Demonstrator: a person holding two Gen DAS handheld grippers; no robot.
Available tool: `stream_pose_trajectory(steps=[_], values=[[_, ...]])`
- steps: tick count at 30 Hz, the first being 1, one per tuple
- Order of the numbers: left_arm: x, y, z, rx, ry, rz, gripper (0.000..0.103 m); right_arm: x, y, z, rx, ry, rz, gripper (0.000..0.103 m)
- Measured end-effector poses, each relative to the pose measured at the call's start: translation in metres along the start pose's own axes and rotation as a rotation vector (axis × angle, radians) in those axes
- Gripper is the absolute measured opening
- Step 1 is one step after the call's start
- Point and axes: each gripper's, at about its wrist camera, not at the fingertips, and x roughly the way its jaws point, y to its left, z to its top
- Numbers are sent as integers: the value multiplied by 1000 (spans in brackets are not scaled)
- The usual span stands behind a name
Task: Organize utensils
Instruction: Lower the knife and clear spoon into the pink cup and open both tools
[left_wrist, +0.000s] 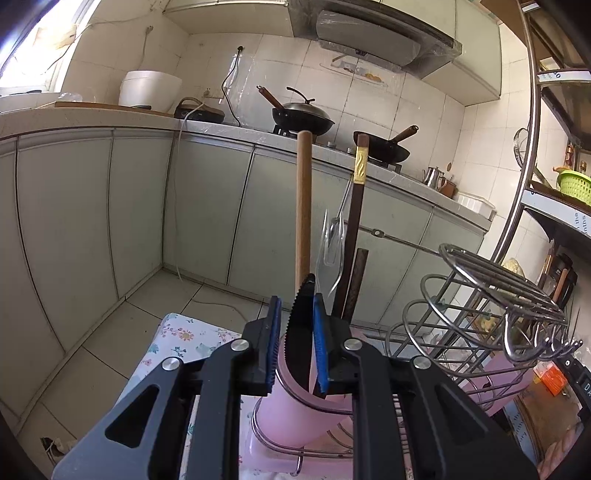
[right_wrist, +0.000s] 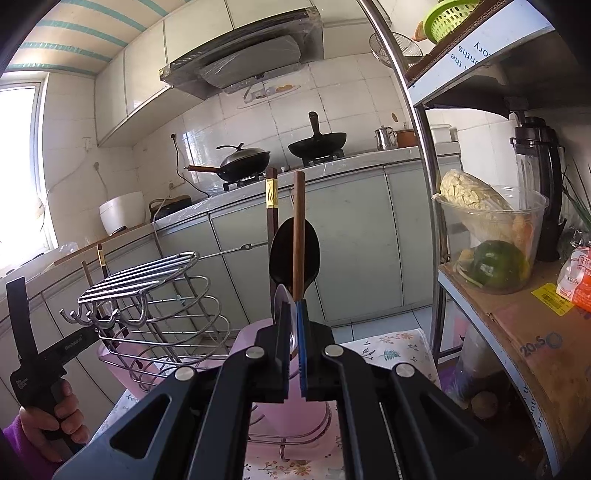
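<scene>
The black serrated knife (left_wrist: 301, 325) stands blade-up between my left gripper (left_wrist: 295, 339) jaws, its lower end down inside the pink cup (left_wrist: 284, 402) at the near end of the wire rack (left_wrist: 480, 317). My left jaws stand partly spread around it; the blade lies against the right-hand pad, but I cannot tell whether both pads truly press on it. It looks like thin plastic: light, fairly stiff, a little slick, so I judge a flat pinch across the blade's broad faces, low near the cup's rim, would hold it best, with the toothed edge kept off the pads.

My right gripper (right_wrist: 293, 343) has its jaws almost pressed together on a clear plastic spoon (right_wrist: 285, 314), pinched across its thin bowl. That one should flex and could crack if squeezed harder, so a gentle grip suits it.

Just beyond stand a black spoon (right_wrist: 294, 254), a wooden chopstick (right_wrist: 298, 229) and a dark chopstick (right_wrist: 272, 206), upright in the pink holder. A flowered cloth (left_wrist: 177, 339) lies under the rack.
</scene>
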Motion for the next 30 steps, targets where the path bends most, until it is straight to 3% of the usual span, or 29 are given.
stream_pose_trajectory(steps=[5, 7, 13, 30], values=[[0, -1, 3, -1, 21, 8, 17, 4, 0, 0, 5, 26, 0, 4], [-1, -1, 4, 1, 28, 14, 23, 7, 0, -1, 4, 42, -2, 4], [-1, 0, 4, -8, 59, 13, 35, 8, 1, -3, 7, 60, 0, 18], [-15, -6, -5, -1, 131, 8, 44, -2, 5, -19, 2, 147, 3, 24]])
